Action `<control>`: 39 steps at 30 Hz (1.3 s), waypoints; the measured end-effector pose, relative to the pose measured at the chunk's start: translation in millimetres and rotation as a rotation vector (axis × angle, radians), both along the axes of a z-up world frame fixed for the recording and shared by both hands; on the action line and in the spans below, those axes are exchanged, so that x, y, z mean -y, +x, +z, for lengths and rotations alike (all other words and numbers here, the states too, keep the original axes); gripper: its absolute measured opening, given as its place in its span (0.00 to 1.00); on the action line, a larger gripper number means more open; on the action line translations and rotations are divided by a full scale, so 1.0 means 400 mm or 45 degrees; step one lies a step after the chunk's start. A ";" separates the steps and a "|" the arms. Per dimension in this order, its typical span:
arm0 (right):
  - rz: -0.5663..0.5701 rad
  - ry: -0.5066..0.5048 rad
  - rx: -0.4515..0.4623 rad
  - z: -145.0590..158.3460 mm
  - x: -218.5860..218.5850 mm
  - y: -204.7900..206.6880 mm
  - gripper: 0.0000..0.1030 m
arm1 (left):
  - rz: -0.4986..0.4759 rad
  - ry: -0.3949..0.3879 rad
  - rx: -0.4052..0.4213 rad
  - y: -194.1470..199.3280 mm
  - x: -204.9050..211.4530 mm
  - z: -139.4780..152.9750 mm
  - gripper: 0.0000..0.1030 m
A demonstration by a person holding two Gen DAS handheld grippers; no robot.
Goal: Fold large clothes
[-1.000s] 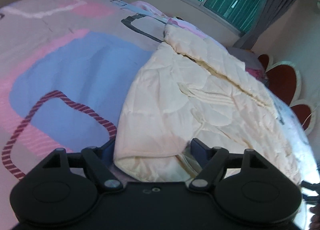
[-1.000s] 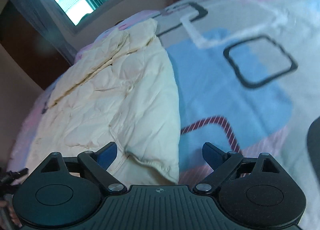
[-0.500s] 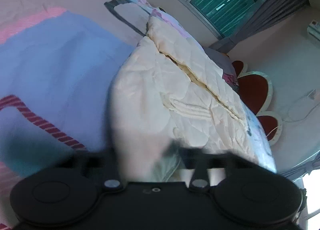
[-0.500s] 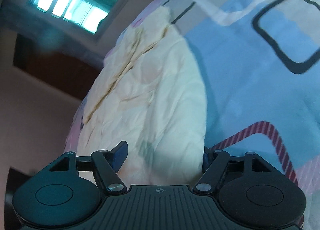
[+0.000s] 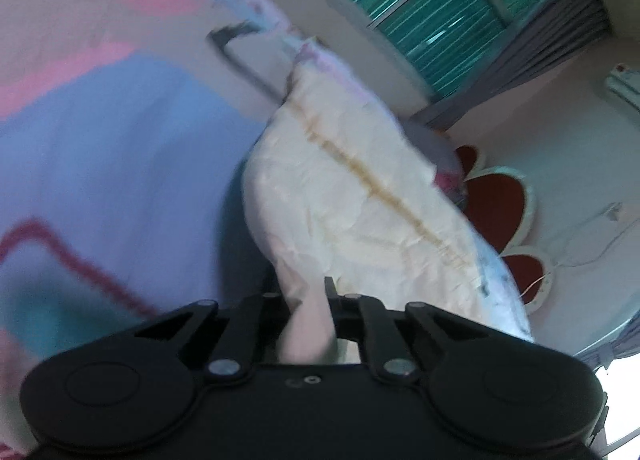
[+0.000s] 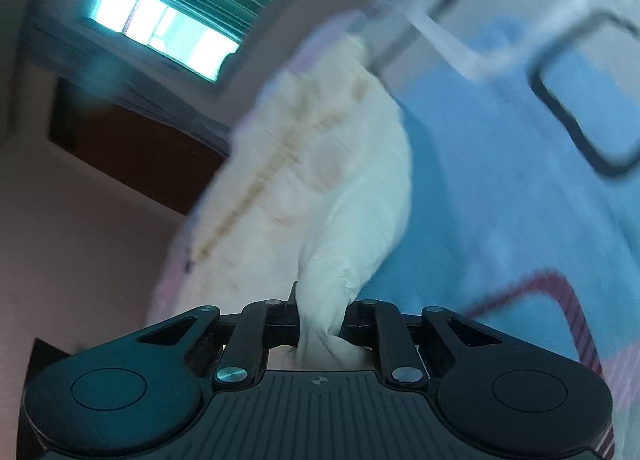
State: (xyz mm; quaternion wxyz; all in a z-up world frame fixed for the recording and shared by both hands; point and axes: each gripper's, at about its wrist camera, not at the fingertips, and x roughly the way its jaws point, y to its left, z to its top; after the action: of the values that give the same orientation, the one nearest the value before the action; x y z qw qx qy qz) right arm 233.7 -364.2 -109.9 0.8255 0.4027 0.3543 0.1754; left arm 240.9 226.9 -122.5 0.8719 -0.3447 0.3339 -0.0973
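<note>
Change: both grippers, spread wide around the garment's near edge a second ago, now pinch it and have begun to lift.
Left gripper (image 5: 306,300): fingers pressed together on a bunched left corner of the cream quilted garment (image 5: 344,199).
Garment: lies along the patterned bedspread (image 5: 100,147), far end toward the window (image 5: 420,7).
Right gripper (image 6: 320,308): jaws closing, pads already squeezing a twisted right corner.
Handling: looks soft, puffy and light; likely slippery, so grip at the hem corners.
Containers: none visible.
</note>
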 end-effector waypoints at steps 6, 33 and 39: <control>-0.046 0.042 0.163 0.142 0.000 0.114 0.14 | 0.015 -0.030 0.201 0.088 -0.008 0.130 0.08; -0.212 0.064 -0.036 0.079 0.063 0.948 0.56 | -0.111 0.136 0.070 0.946 0.013 0.144 0.20; -0.242 -0.062 0.054 0.043 0.091 1.018 0.83 | -0.014 0.205 -0.008 1.037 0.024 0.099 0.27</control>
State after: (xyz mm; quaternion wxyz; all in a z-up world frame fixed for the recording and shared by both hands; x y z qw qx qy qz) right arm 641.1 -400.7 -92.8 0.8553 0.4106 0.3012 0.0960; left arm 655.8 217.1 -82.9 0.8952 -0.2720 0.3452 -0.0738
